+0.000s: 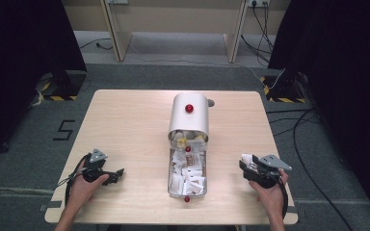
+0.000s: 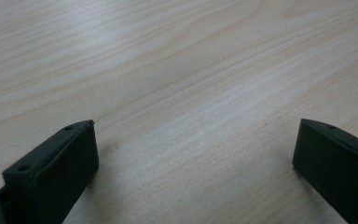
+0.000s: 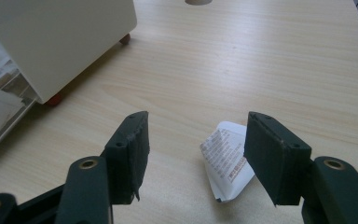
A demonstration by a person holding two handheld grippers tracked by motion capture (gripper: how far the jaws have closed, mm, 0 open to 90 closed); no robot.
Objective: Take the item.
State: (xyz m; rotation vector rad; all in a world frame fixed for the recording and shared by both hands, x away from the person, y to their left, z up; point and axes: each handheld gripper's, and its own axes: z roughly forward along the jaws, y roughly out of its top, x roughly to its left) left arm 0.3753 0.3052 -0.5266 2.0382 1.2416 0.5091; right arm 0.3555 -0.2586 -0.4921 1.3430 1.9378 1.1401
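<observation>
High view: the table [image 1: 125, 120] is a pale wood-grain slab with rounded corners, its surface smooth and faintly streaked, as the left gripper view shows close up. At its middle stands the box [image 1: 189, 115], a matte white metal shell with a rounded back and a glossy red knob [image 1: 189, 108] on top. A clear plastic drawer [image 1: 170, 185] is drawn out from its front toward the person and heaped with flat white packets; small red beads sit at the drawer's near and far ends. The right gripper [image 1: 247, 165], black and angular with a grey plate on top, rests near the table's right edge, well apart from the drawer. In the right gripper view its jaws stand spread, holding nothing, and one packet [image 3: 223, 158] lies on the wood just beside the right jaw, partly behind it: a thin, creased white paper sachet, roughly rectangular, with fine red print on its face and one corner curled up. The left gripper [image 1: 117, 173] lies low on the table's left, its blunt black jaws wide apart over bare wood.
</observation>
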